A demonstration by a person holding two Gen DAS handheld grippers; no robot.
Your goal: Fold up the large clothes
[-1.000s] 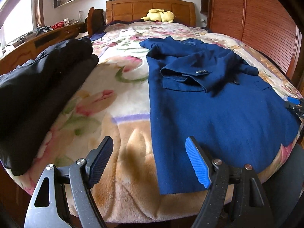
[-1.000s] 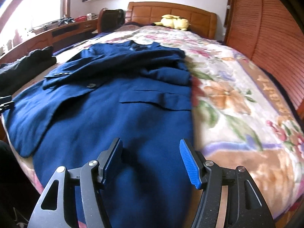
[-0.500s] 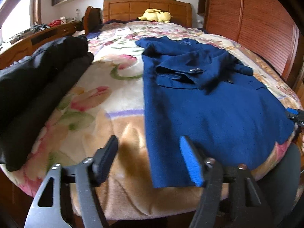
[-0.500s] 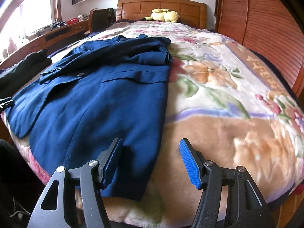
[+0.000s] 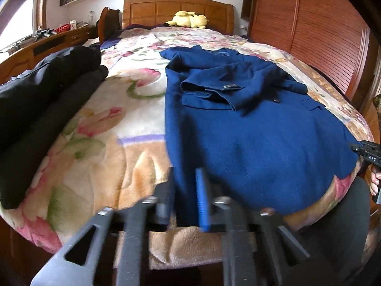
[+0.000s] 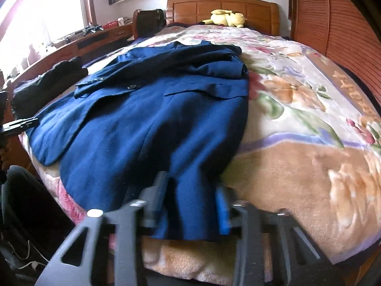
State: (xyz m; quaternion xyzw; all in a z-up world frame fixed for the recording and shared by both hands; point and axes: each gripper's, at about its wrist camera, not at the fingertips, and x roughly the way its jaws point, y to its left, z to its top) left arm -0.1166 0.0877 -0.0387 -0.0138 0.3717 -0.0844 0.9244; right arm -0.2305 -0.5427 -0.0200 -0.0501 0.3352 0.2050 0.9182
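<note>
A navy blue coat [image 5: 250, 128] lies flat on the floral blanket, its sleeves folded across the chest, its hem at the bed's near edge. It also shows in the right wrist view [image 6: 152, 124]. My left gripper [image 5: 184, 197] has its jaws narrowed around the coat's near left hem corner; the cloth lies between them. My right gripper [image 6: 193, 202] has its jaws narrowed around the near right hem corner, cloth between them. Both grippers are blurred by motion.
Folded black clothes [image 5: 40, 109] lie at the left of the bed [image 5: 100, 166]. A yellow plush toy [image 5: 188, 19] rests by the wooden headboard. A wooden slatted wardrobe [image 5: 321, 35] stands at the right, a desk [image 6: 90, 40] at the left.
Both grippers went from wide open to nearly closed and moved onto the coat's two hem corners at the bed's near edge.
</note>
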